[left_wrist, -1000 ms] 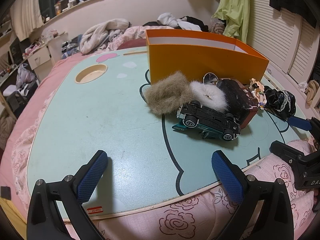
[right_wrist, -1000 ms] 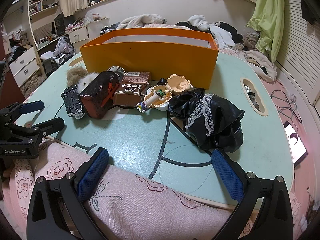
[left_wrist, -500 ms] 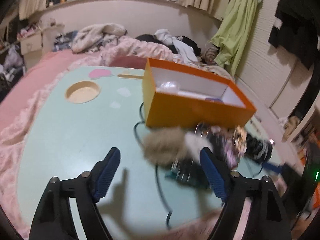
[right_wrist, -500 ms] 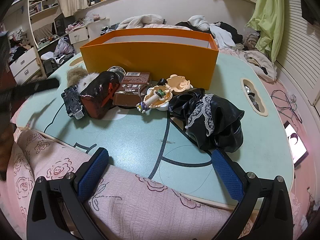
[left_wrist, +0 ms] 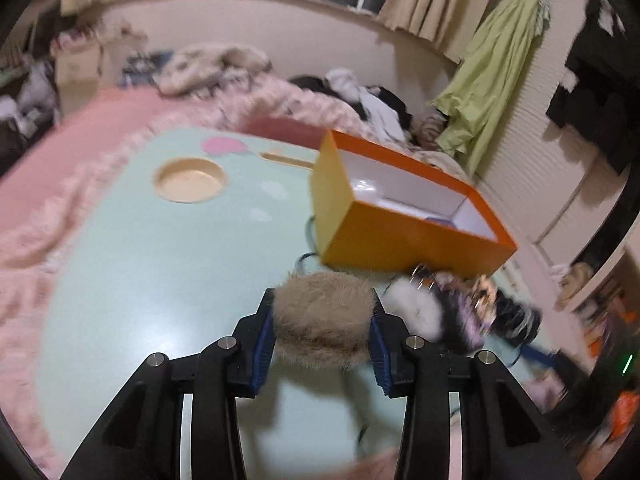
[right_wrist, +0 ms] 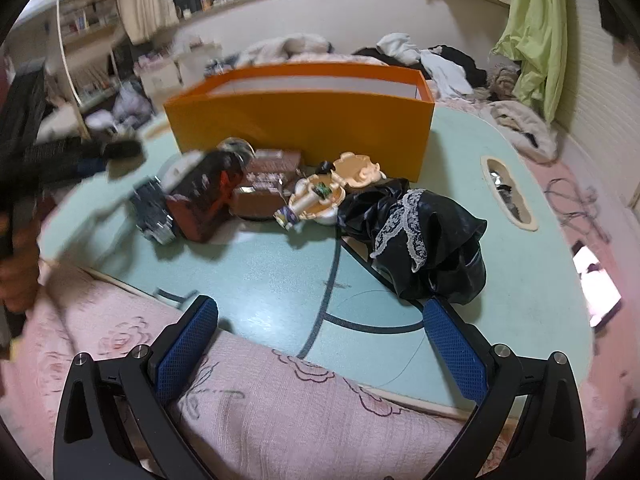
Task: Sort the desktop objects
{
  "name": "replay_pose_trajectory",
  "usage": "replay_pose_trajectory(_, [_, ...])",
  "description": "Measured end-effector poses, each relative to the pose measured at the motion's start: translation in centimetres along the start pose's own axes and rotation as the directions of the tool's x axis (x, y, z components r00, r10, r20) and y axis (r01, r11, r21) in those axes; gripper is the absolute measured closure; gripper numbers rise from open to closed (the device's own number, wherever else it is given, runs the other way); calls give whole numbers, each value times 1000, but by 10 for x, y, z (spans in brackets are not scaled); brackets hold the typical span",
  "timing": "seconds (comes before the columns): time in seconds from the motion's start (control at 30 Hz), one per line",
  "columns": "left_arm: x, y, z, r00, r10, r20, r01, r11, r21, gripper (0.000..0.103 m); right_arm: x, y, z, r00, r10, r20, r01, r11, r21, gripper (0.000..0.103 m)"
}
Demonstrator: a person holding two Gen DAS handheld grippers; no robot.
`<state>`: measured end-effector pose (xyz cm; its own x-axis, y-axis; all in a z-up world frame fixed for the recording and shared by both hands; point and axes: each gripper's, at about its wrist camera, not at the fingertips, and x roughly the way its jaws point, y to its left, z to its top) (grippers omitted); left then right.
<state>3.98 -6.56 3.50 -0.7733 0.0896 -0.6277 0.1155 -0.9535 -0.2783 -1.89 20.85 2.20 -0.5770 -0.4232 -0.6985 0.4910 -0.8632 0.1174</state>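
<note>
The brown fur pompom (left_wrist: pixel 323 320) sits between the blue pads of the left gripper (left_wrist: pixel 322 334), whose fingers (left_wrist: pixel 262 344) are closing on it, fur bulging past both pads and touching them on either side; whether it rests on the table (left_wrist: pixel 160 264) or hangs clear of it cannot be told through the blur. Just beyond the right-hand finger lies a white fur pompom (left_wrist: pixel 416 308), touching a blurred heap of dark things (left_wrist: pixel 472 312) that runs on to the right. Ahead of the fingertips and a little to the right stands the orange box (left_wrist: pixel 404 236), open at the top with a white inside. Far ahead and to the left of the fingers a round recess (left_wrist: pixel 189 180) is sunk into the mint-green table. The right gripper (right_wrist: pixel 320 344) hovers with its fingers (right_wrist: pixel 188 344) spread wide and nothing between them, over the near table edge and a pink rose-patterned blanket (right_wrist: pixel 280 412). Just past its right finger lies a black lace-trimmed garment (right_wrist: pixel 424 236); ahead, near the middle, are a cream figure toy (right_wrist: pixel 320 196), a brown carton (right_wrist: pixel 264 188), a dark red-black bag (right_wrist: pixel 204 200) and a toy car (right_wrist: pixel 154 216) at the left end, all in front of the orange box. The left gripper shows as a dark blur at the far left of that view.
</note>
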Motion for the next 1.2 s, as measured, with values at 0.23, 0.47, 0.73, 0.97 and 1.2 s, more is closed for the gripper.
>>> replay_pose_trajectory(0.23, [-27, 7, -21, 997, 58, 49, -60, 997, 43, 63, -26, -43, 9, 986, -96, 133, 85, 992, 91, 12])
replay_pose_trajectory(0.47, [-31, 2, -20, 997, -28, 66, 26, 999, 31, 63, 3, -37, 34, 992, -116, 53, 115, 993, 7, 12])
replay_pose_trajectory(0.73, [-28, -2, -23, 998, -4, 67, 0, 998, 63, 63, -1, -57, 13, 994, -25, 102, 16, 996, 90, 70])
replay_pose_trajectory(0.97, [-11, -46, 29, 991, -95, 91, 85, 990, 114, 63, -39, -38, 57, 955, -51, 292, 34, 997, 63, 71])
replay_pose_trajectory(1.2, [67, -68, 109, 998, 19, 58, -22, 999, 37, 23, 18, -23, 142, 974, -43, 222, 24, 996, 88, 52])
